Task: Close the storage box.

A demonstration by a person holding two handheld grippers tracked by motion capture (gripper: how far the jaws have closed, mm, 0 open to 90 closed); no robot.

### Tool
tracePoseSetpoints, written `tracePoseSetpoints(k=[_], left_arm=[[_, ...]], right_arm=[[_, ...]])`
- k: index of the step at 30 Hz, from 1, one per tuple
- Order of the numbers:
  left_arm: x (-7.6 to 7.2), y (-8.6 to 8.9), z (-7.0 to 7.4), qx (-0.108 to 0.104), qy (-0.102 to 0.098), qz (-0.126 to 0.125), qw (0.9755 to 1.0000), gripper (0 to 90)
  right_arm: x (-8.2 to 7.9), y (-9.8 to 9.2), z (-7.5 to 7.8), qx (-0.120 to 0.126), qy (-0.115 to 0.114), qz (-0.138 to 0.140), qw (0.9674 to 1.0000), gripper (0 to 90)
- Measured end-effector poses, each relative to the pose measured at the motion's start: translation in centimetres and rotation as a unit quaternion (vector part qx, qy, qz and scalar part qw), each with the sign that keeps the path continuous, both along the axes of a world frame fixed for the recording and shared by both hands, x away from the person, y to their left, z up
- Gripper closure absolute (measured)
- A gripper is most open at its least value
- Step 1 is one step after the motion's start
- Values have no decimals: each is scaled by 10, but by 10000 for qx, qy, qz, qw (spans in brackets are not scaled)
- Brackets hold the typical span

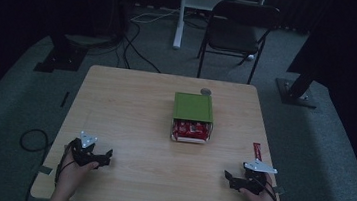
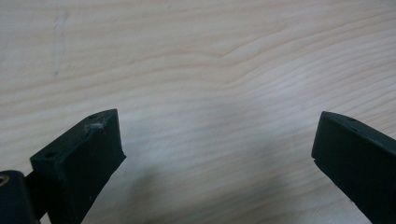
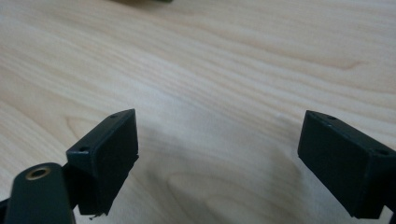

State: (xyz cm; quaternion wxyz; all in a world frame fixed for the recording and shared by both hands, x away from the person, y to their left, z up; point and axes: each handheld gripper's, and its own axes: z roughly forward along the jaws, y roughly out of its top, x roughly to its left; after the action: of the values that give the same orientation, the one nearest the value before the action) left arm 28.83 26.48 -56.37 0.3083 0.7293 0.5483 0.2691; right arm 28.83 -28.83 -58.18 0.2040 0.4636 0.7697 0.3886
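On the one pale wooden table (image 1: 128, 125), a single green-lidded box (image 1: 193, 107) sits mid-table with its red contents half hidden, well apart from the left gripper (image 1: 105, 157) and right gripper (image 1: 230, 179), both with jaws wide and empty.

Green box (image 1: 193, 106) sits right of the table's centre, toward twelve o'clock: a flat, square-lidded thing, lid on and level. At its six o'clock edge a red packet (image 1: 191, 129) pokes out from under it, printed red with pale markings, lying flat and touching the box. Out at four o'clock from the box, near the table's right edge and well apart, a slim red stick (image 1: 257, 151) lies flat.
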Motion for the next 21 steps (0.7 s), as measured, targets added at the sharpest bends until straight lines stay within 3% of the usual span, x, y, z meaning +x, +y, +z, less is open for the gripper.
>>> tracePoseSetpoints(k=[9, 10, 16, 21], left_arm=[[-9, 14, -5, 82, 150, 542, 9984, 29], [-12, 17, -6, 80, 153, 707, 9973, 29], [-17, 29, -10, 91, 203, 1128, 9934, 30], [-18, 32, -11, 28, 205, 1277, 9916, 29]], right_arm=[[-3, 3, -2, -293, 183, 49, 9994, 119], [-3, 3, -2, -323, 176, 44, 9993, 117], [-3, 5, -2, -365, 180, 44, 9992, 113], [-3, 4, -2, -359, 185, 42, 9992, 112]])
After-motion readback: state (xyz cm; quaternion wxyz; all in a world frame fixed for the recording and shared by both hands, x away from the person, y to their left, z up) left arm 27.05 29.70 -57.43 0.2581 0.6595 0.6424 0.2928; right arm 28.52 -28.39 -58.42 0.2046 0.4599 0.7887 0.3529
